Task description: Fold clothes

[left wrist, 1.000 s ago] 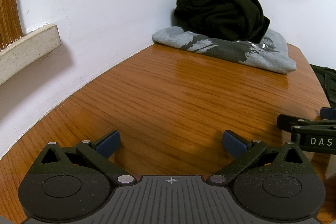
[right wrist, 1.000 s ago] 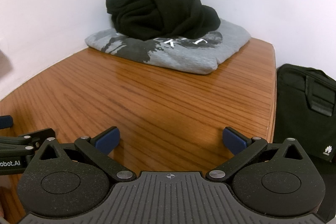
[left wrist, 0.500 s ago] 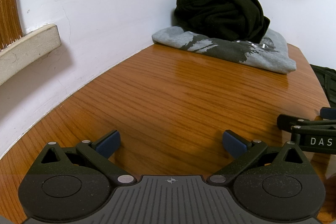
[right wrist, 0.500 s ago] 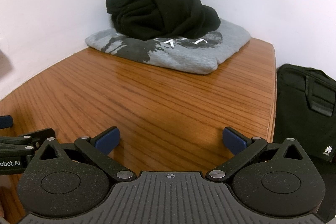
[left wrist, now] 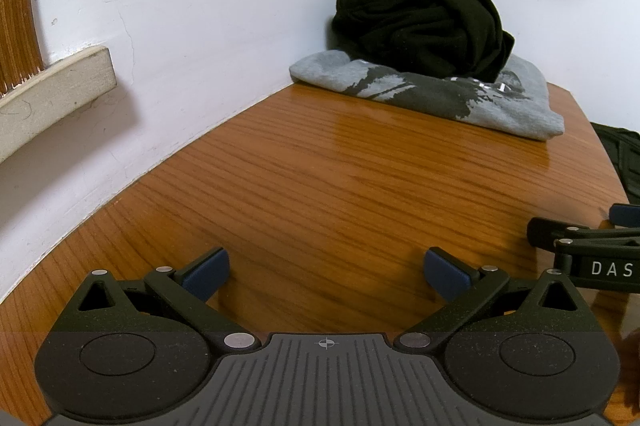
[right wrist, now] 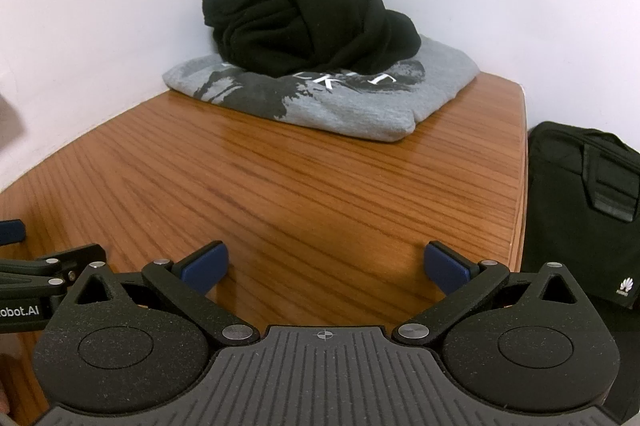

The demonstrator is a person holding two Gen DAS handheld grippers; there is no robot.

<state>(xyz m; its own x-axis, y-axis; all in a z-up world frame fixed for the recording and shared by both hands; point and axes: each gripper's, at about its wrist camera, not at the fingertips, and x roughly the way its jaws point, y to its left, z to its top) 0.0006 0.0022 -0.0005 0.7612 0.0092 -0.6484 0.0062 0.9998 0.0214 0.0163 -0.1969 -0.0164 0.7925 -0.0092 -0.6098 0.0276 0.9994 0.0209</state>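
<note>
There are two grippers, and both sit low over the near end of one brown wood table (left wrist: 360, 186). The left gripper (left wrist: 326, 272) has its two blue-tipped fingers (left wrist: 208, 272) spread wide, with nothing between them but bare wood. The right gripper (right wrist: 326, 268) is the same: two blue fingers (right wrist: 446, 268) wide apart and empty. Each camera sees a bit of the other gripper at its side, so the two are next to each other. There are two pieces of clothing, both at the far end of the table in the corner of the white wall (left wrist: 200, 6). One is a grey shirt (right wrist: 348, 102) with a dark print, folded flat. One is a black top (right wrist: 304, 22), bunched in a lump and resting on the grey shirt. Both are well away from the grippers. One black bag (right wrist: 588, 202) stands just off the right edge of the table. On the left wall there is one pale ledge (left wrist: 56, 86).
</note>
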